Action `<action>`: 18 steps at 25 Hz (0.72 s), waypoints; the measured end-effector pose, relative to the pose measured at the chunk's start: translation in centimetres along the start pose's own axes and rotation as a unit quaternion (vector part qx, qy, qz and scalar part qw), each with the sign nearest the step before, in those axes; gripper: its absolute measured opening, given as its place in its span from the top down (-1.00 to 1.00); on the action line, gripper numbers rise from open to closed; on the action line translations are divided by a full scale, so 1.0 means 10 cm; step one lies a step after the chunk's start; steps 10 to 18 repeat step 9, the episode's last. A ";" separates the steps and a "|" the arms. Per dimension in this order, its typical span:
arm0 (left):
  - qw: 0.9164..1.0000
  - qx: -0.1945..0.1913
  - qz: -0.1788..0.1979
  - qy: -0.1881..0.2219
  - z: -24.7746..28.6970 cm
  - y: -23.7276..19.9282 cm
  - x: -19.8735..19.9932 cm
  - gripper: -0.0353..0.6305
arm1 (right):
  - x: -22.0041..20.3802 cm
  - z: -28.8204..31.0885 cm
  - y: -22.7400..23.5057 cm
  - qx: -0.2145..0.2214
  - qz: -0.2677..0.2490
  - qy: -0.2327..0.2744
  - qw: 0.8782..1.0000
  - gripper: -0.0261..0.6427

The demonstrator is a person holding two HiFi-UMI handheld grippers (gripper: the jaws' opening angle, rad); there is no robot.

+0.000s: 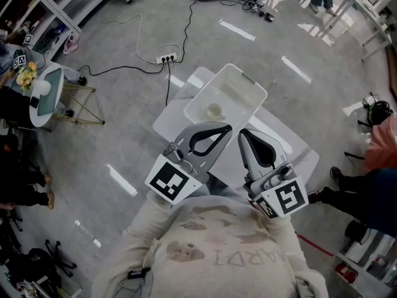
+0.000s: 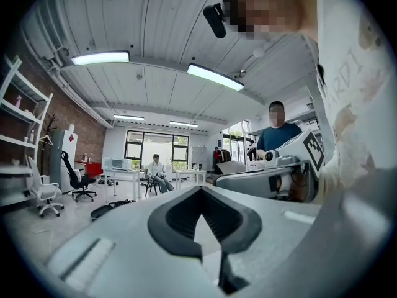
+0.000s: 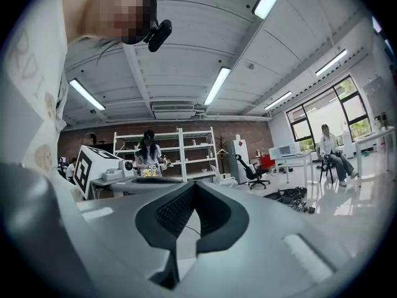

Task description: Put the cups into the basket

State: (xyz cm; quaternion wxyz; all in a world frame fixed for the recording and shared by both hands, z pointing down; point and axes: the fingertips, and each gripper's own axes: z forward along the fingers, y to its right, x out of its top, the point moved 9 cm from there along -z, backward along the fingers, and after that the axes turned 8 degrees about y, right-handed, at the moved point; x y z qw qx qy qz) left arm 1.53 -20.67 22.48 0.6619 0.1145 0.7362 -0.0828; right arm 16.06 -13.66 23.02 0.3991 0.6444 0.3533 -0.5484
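A white slotted basket sits on a small white table in the head view. One pale cup lies inside the basket, near its front left corner. Both grippers are held close to my chest, on the near side of the basket. My left gripper is shut with nothing in it, its tips over the table's front edge. My right gripper is shut and empty beside it. The left gripper view and the right gripper view look out across the room, so neither basket nor cup appears there.
A power strip with black cables lies on the floor beyond the table. At the far left stand a small round table and a gold wire stand. A seated person's legs are at the right.
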 end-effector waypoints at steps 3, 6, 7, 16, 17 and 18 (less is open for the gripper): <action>1.000 0.003 0.003 0.000 -0.02 0.04 0.00 0.89 | 0.00 -0.02 -0.02 0.006 0.001 0.003 1.000 0.85; 1.000 0.004 0.005 -0.002 -0.04 0.06 0.01 0.89 | -0.01 -0.03 -0.03 0.009 0.004 0.003 1.000 0.85; 1.000 0.005 0.005 -0.002 -0.05 0.06 0.02 0.89 | -0.01 -0.03 -0.04 0.009 0.005 0.003 1.000 0.85; 1.000 0.006 0.004 -0.002 -0.06 0.07 0.03 0.89 | 0.00 -0.04 -0.05 0.011 0.006 0.003 1.000 0.85; 1.000 0.006 0.004 -0.002 -0.06 0.07 0.03 0.89 | 0.00 -0.04 -0.05 0.011 0.006 0.003 1.000 0.85; 1.000 0.006 0.004 -0.002 -0.06 0.07 0.03 0.89 | 0.00 -0.04 -0.05 0.011 0.006 0.003 1.000 0.85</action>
